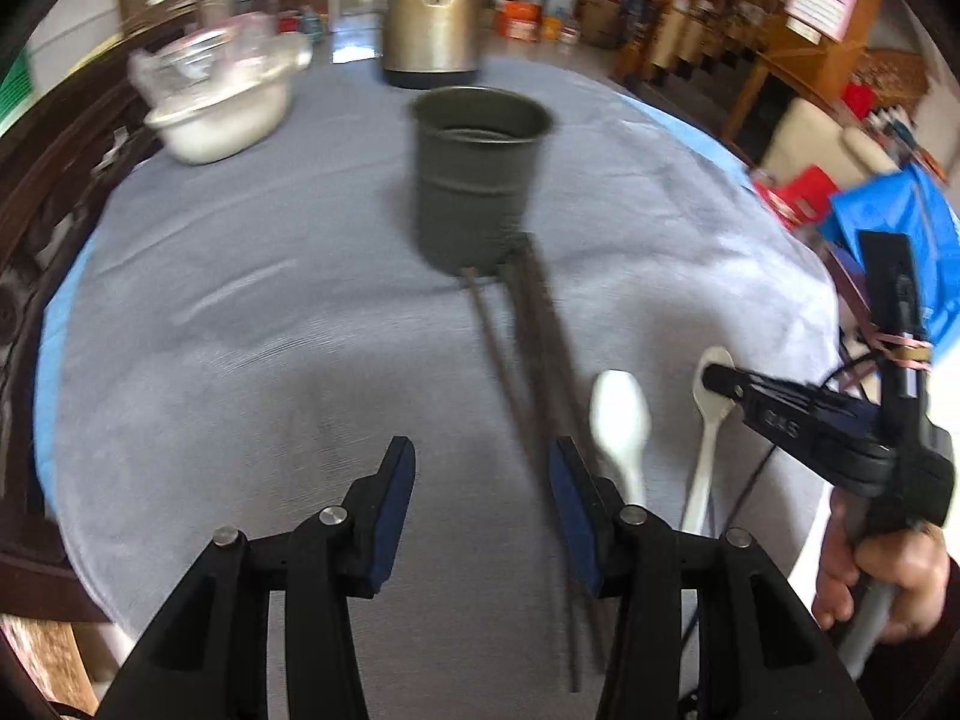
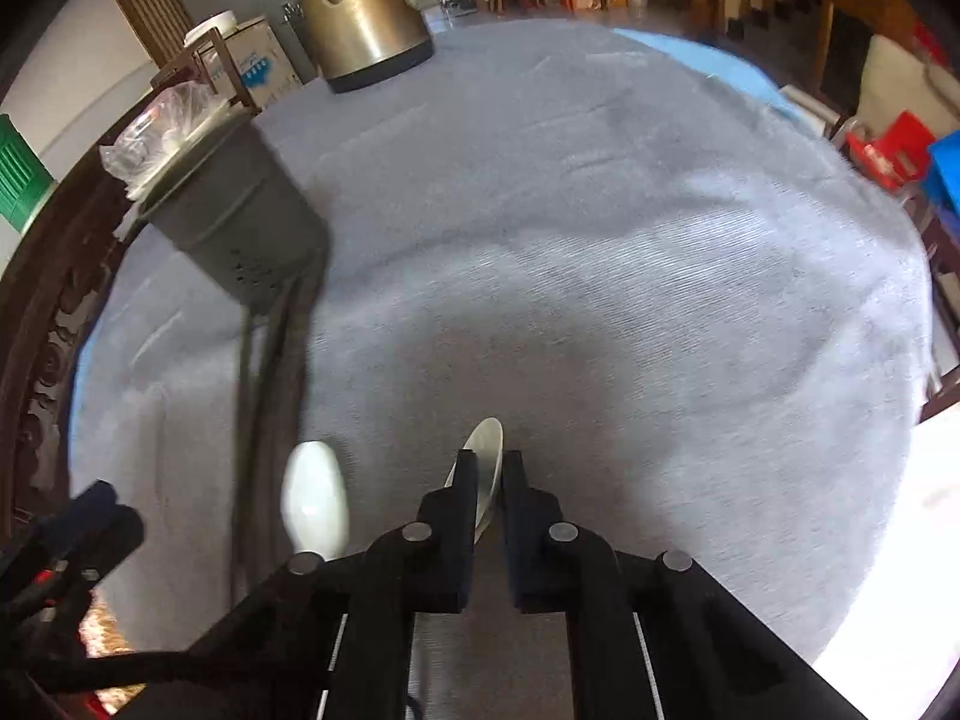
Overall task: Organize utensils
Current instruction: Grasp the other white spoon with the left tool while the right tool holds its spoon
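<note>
The right claw (image 2: pixel 487 468) is pinched narrow on a white spoon (image 2: pixel 487 450); lift it level and carry it over the metal cup (image 1: pixel 480 174), bowl up. The left claw (image 1: pixel 483 468) gapes wide, empty, chopsticks (image 1: pixel 528 360) just beside it, reaching to the cup's base.

Grey metal cup (image 1: pixel 480 174) upright; dark chopsticks (image 1: pixel 528 360) flat beside base; two white spoons (image 1: pixel 621 420) alongside.

A brass-coloured electric kettle (image 1: pixel 431 24) and a white bowl (image 1: pixel 219 120) holding clear plastic wrap (image 1: pixel 198 63) sit on a grey tablecloth (image 1: pixel 270 300).
</note>
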{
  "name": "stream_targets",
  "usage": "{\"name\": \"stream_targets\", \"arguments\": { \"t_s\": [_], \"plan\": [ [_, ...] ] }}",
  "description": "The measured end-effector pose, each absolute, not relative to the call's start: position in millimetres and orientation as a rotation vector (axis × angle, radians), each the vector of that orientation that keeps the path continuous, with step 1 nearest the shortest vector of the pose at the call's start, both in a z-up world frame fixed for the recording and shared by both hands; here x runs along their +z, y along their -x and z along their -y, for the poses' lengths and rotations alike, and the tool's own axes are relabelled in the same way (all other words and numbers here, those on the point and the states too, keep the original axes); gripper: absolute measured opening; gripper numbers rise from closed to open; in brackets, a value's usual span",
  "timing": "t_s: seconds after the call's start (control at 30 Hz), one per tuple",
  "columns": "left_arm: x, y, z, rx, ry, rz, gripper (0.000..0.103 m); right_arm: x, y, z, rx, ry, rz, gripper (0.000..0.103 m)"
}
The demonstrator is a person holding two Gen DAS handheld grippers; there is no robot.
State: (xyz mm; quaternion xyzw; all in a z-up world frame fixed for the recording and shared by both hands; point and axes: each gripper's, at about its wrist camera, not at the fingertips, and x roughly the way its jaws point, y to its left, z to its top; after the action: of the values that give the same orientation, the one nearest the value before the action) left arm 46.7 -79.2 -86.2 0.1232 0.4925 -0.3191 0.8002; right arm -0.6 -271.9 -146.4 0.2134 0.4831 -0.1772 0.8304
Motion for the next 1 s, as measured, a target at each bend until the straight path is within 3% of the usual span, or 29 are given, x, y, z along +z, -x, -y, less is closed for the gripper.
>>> {"name": "stream_targets", "arguments": {
  "t_s": [0.37,1.0],
  "plan": [
    [-112,-37,160,-0.846,-0.440,-1.111,0.048,-153,41,341,-0.471,-0.539,-0.929,0.009],
    [-124,-44,188,-0.898,-0.499,-1.101,0.048,-155,52,353,-0.398,-0.569,-0.895,0.009]
  ]
}}
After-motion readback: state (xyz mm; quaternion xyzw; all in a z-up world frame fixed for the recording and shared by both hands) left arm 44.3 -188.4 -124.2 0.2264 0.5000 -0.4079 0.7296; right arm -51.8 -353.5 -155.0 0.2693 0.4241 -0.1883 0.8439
